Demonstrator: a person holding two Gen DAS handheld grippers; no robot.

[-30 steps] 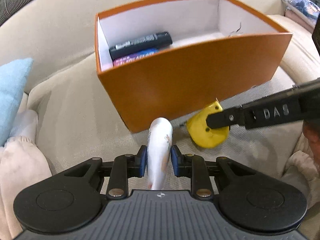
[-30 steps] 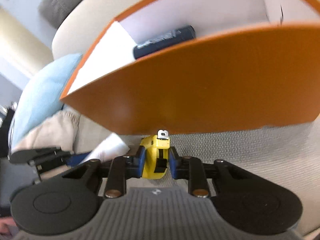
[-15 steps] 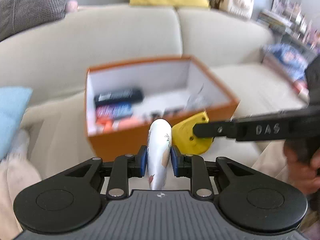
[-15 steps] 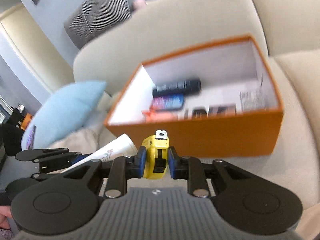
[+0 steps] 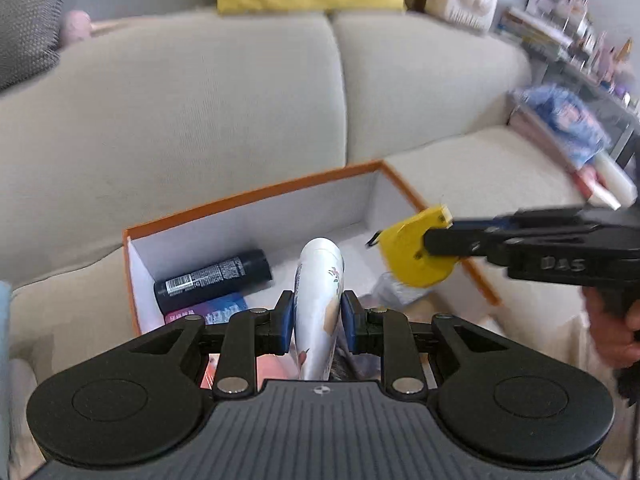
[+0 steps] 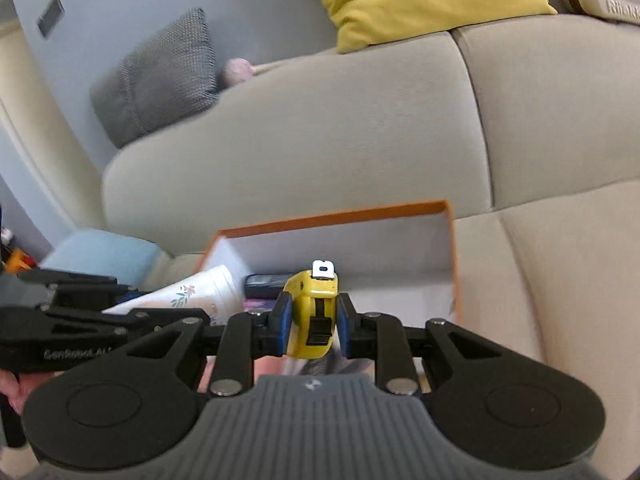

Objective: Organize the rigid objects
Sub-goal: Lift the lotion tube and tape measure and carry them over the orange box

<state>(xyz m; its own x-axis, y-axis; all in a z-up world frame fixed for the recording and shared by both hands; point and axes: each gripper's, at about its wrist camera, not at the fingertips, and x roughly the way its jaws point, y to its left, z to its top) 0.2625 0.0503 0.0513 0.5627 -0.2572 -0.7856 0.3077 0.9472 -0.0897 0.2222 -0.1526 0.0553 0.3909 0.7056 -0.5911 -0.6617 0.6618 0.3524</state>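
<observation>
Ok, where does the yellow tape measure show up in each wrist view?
Left wrist: yellow tape measure right of centre, held by the right gripper over the orange box.
Right wrist: bottom centre, clamped between the blue pads.
Shared landmark: the orange box.

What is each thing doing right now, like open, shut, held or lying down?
Left gripper: shut on the white tube.
White tube: held above the box.
Right gripper: shut on the tape measure.
Tape measure: held.
Orange box: open, no lid.
Black bottle: lying inside the box.
</observation>
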